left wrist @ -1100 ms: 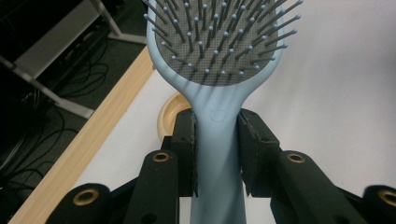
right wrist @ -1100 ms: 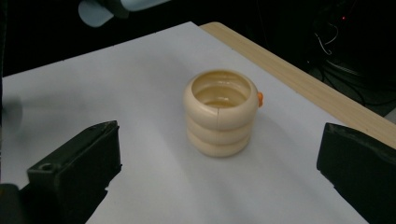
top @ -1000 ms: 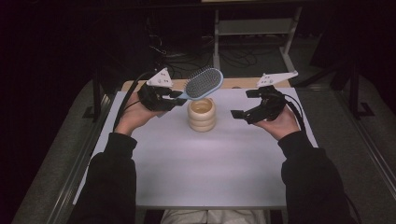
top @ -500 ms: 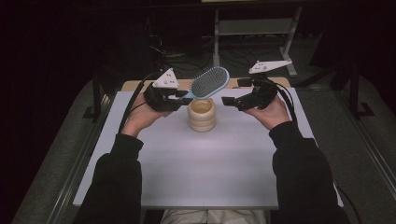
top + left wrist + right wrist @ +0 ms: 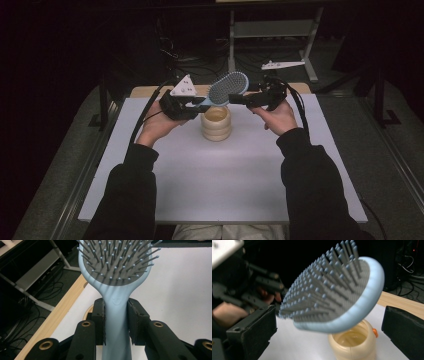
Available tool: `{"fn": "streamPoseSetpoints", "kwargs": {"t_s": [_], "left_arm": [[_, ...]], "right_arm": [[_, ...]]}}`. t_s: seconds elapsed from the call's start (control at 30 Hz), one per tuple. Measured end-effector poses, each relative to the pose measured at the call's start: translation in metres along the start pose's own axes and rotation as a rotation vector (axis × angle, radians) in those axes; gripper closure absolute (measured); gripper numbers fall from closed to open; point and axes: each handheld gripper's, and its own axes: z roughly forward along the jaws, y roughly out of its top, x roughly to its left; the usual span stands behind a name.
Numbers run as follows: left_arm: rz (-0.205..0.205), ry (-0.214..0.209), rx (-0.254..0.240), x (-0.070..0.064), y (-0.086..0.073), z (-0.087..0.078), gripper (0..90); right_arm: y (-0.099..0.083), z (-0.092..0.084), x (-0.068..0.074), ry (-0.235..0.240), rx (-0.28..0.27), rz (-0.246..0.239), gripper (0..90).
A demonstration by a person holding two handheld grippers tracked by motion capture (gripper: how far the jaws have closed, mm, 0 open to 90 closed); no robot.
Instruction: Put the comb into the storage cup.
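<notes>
White tabletop (image 5: 220,185) is spread beneath everything. Above a cream ridged jar (image 5: 216,123), a pale-blue hairbrush (image 5: 228,88) is held aloft, its handle clamped in the left gripper (image 5: 116,322). Its bristled head is flanked by the right gripper (image 5: 332,332), whose jaws are parted, untouched.

On the white table top (image 5: 220,185), the left gripper (image 5: 192,103) clamps the handle of a pale blue oval hairbrush with a grey bristle pad (image 5: 228,88), which is raised above a cream ribbed open-topped jar (image 5: 216,122). The right gripper (image 5: 246,99) reaches the brush head from the other side, its tips just beside it.
</notes>
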Motion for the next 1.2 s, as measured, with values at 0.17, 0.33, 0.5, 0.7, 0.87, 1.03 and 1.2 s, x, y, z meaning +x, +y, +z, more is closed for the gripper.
{"fn": "streamPoseSetpoints", "kwargs": {"t_s": [0.17,0.33,0.5,0.7,0.87,1.03,1.2], "left_arm": [[0.001,-0.001,-0.002,-0.002,0.0,0.006,70.2],[-0.005,-0.001,-0.019,-0.003,0.0,0.011,70.2],[-0.013,0.02,-0.033,-0.006,0.001,0.016,70.2],[-0.031,0.044,-0.027,-0.005,0.002,0.018,70.2],[-0.05,0.025,-0.019,-0.004,-0.001,0.021,70.3],[-0.075,0.01,-0.058,-0.002,0.001,0.017,69.9],[-0.082,0.048,-0.086,-0.002,0.003,0.009,62.5]], "right_arm": [[0.0,0.002,-0.006,0.001,-0.026,0.054,3.3],[0.0,0.005,-0.01,0.033,-0.056,0.113,10.3],[-0.001,0.009,-0.015,0.136,-0.118,0.254,24.8],[0.001,0.012,-0.019,0.121,-0.127,0.4,44.3],[0.008,0.01,-0.014,0.12,-0.103,0.392,52.1],[0.019,0.008,-0.005,0.082,-0.078,0.336,53.6],[0.028,0.003,0.003,0.069,-0.083,0.308,53.7]]}}
